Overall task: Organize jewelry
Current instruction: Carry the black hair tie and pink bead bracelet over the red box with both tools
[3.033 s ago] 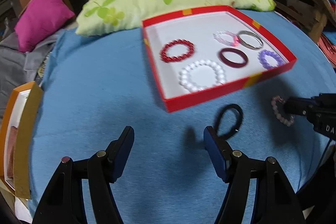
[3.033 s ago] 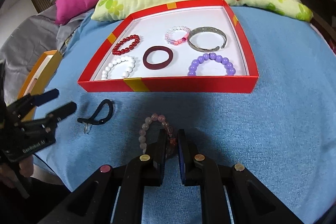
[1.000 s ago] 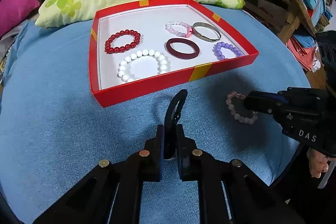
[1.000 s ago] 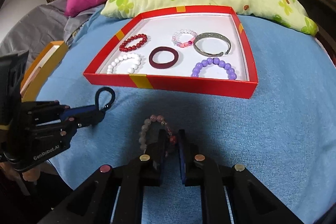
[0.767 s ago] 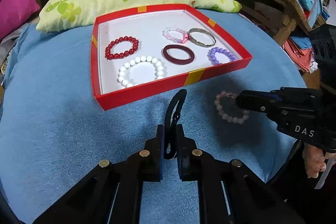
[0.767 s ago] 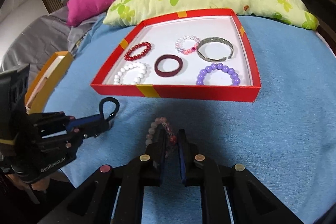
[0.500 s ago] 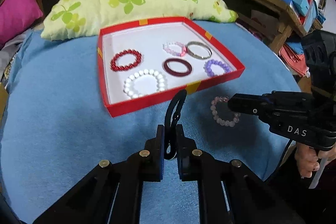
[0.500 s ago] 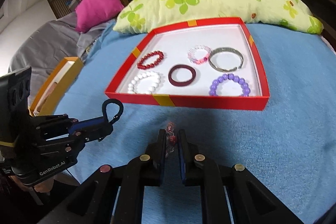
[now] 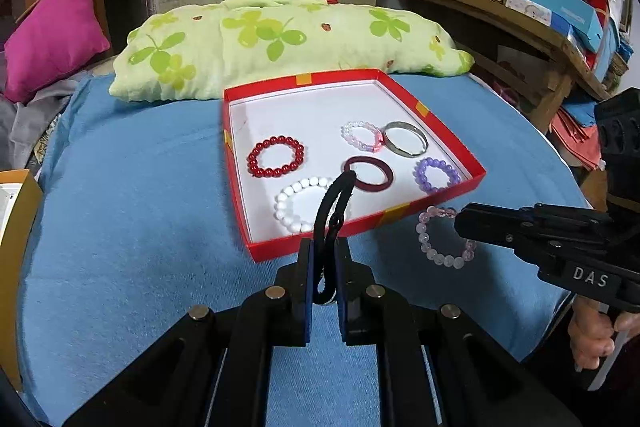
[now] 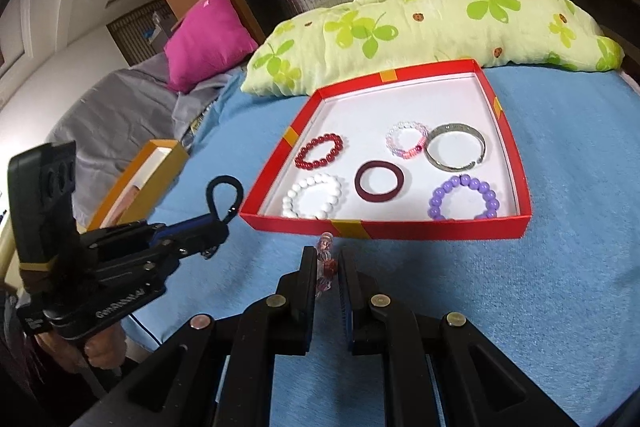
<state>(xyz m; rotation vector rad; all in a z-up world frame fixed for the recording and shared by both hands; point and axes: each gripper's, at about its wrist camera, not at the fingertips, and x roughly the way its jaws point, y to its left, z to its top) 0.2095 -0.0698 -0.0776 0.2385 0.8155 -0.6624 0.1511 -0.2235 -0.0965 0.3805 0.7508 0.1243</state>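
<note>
Left gripper jaws clamped on black elastic loop | right gripper jaws clamped on pale pink beaded bracelet | advice: clear red cardboard tray near wall, release over bare white floor.

Both grippers are matte black with blue finger pads and round silver screws. The right gripper carries white letters "DAS"; the left gripper carries "GenRobot.AI". Bare skin shows below.

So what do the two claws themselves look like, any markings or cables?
Both are matte black plastic with silver round studs along the linkages and blue pads inside the fingers. The right claw bears white "DAS" lettering; the left claw carries a "GenRobot.AI" mark, a boxy black module, a yellow band and a thin black cable below.
</note>
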